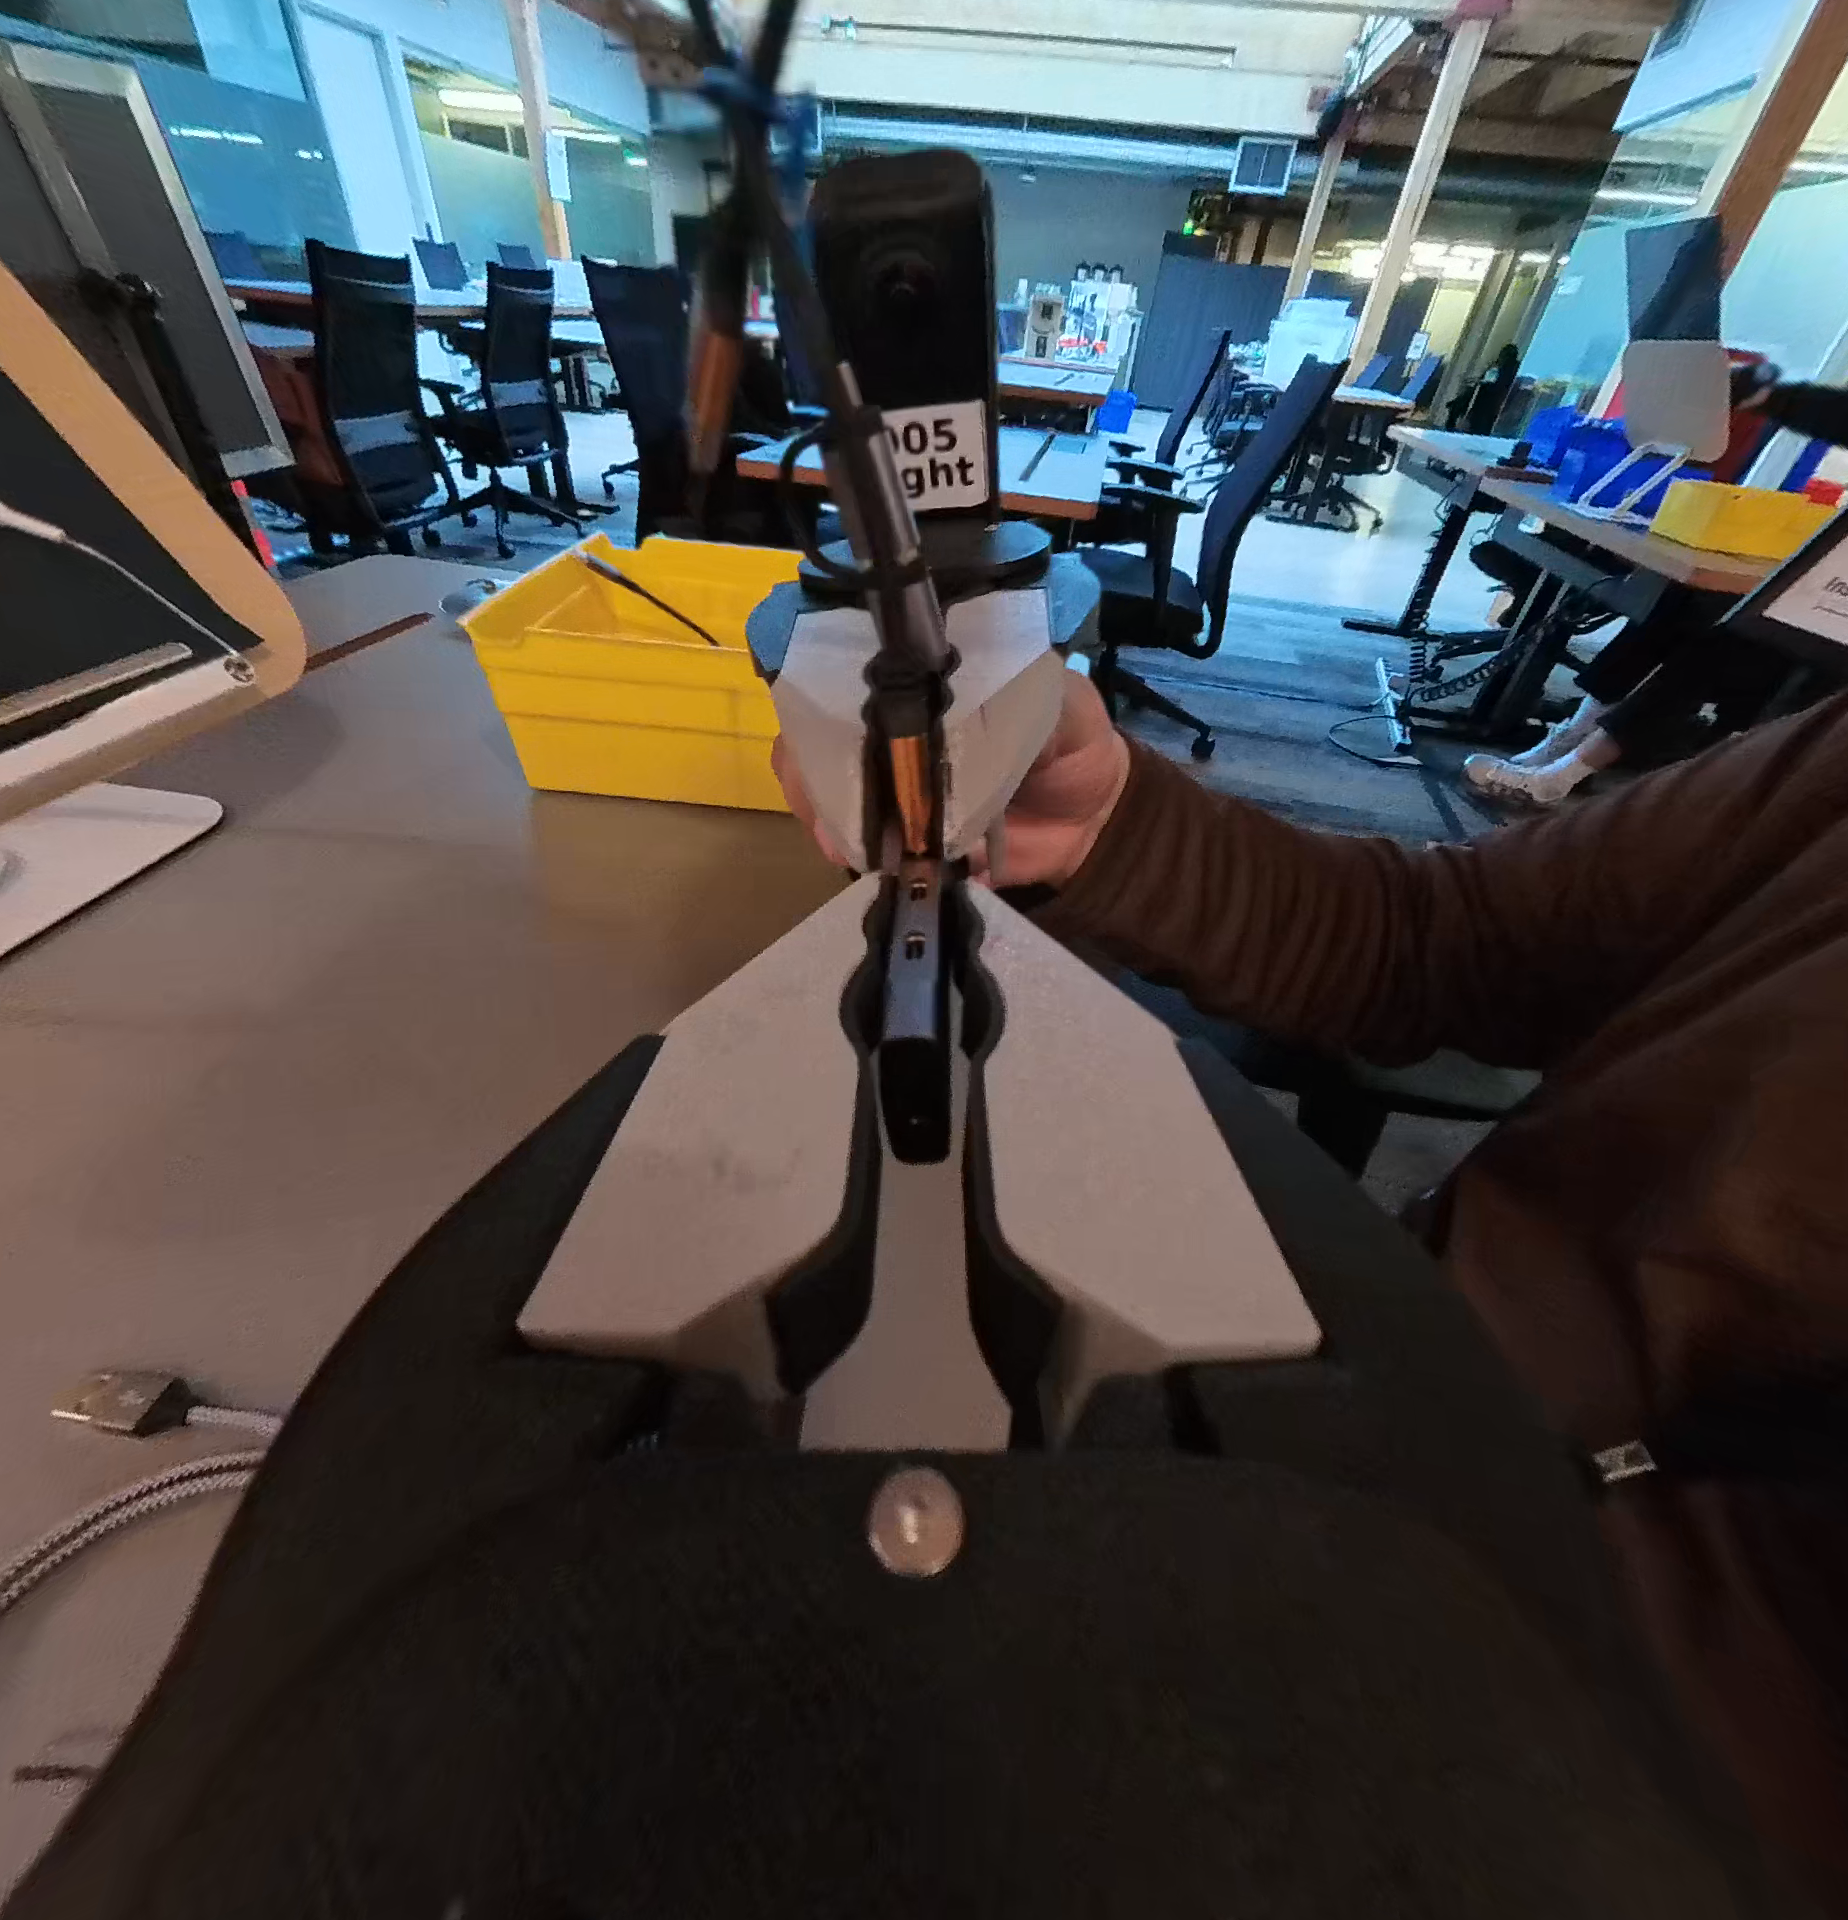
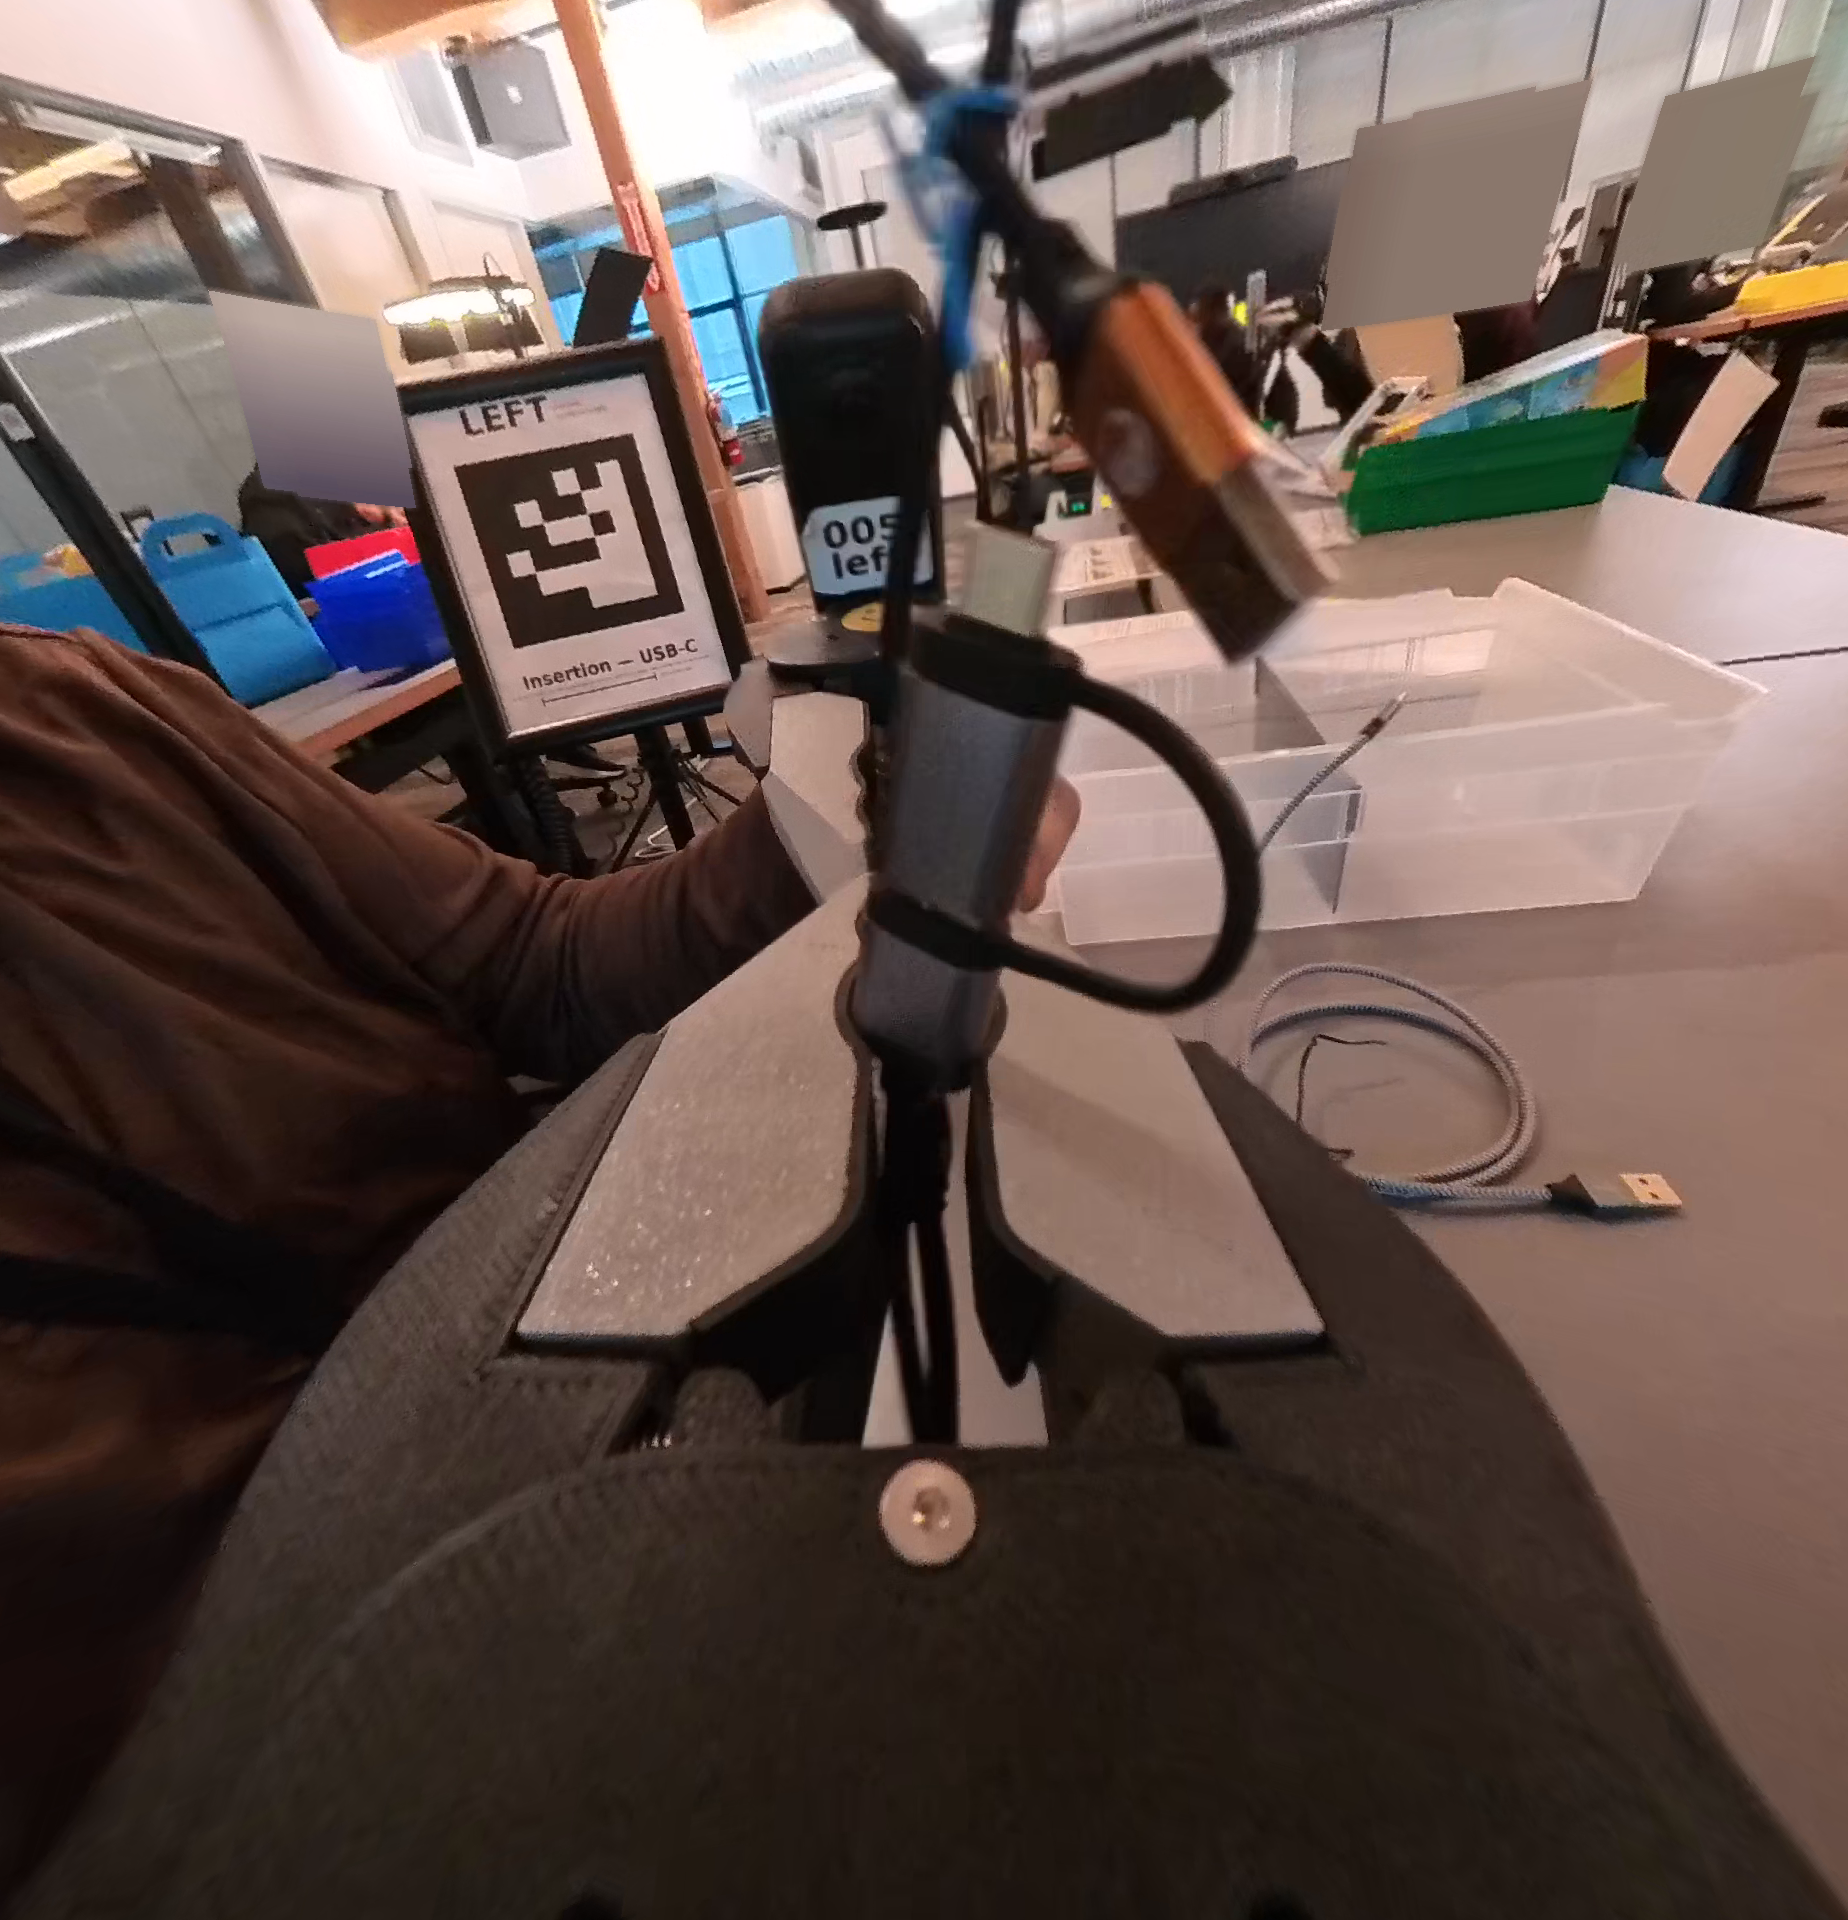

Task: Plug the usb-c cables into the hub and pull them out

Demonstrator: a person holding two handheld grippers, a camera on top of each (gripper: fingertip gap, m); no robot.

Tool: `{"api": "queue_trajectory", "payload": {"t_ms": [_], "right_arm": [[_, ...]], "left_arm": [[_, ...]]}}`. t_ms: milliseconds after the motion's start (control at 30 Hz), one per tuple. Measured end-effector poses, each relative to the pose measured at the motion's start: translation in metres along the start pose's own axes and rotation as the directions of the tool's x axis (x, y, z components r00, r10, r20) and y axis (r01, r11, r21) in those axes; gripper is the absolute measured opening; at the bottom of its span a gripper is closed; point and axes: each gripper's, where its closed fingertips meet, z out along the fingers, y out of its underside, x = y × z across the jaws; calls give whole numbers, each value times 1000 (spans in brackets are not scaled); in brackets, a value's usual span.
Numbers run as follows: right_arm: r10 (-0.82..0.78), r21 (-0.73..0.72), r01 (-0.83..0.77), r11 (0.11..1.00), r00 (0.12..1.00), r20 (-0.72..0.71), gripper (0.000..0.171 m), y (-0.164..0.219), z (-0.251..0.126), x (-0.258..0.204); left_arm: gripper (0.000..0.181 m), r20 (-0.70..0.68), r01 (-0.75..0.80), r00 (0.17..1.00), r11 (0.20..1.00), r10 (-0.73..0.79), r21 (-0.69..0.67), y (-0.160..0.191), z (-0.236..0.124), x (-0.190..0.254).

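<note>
In the left wrist view my left gripper (image 1: 915, 904) is shut on a slim dark blue hub (image 1: 915, 1029), held edge-on above the table. My right gripper (image 1: 912, 847) faces it tip to tip, shut on a copper-coloured cable plug (image 1: 909, 779) whose tip meets the hub's end. I cannot tell whether the plug is seated. In the right wrist view my right gripper (image 2: 925, 1003) is shut, with the black cable (image 2: 915, 1195) in its gap. A grey adapter (image 2: 951, 831) with a black loop hides the plug and hub. An orange plug (image 2: 1180, 457) dangles above.
A yellow bin (image 1: 639, 675) and a monitor (image 1: 68, 623) stand on the table to the left. A clear plastic bin (image 2: 1419, 769) and a coiled braided cable (image 2: 1502, 1143) lie to the right. A framed marker sign (image 2: 567, 540) stands behind the person's brown sleeve (image 2: 276, 935).
</note>
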Motion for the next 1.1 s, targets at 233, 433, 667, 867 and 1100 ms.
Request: {"api": "queue_trajectory", "payload": {"t_ms": [233,433,667,867,1100], "right_arm": [[-84,-31,82,996,992,-89,16,-8,-13,2],[-161,-68,153,986,977,-138,12,-7,-16,2],[-170,-94,158,983,975,-140,12,-2,-15,5],[-186,-52,180,982,963,-192,12,-7,-14,13],[-159,-25,159,987,931,-328,21,-20,-36,31]], "left_arm": [[7,56,-37,998,999,38,-18,-4,0,-2],[7,51,-18,999,1000,18,-15,-4,3,0],[7,58,-14,998,1000,15,-19,-2,6,-1],[7,74,36,997,999,-36,10,-2,7,-8],[7,133,10,991,1000,-12,14,-7,1,-15]]}}
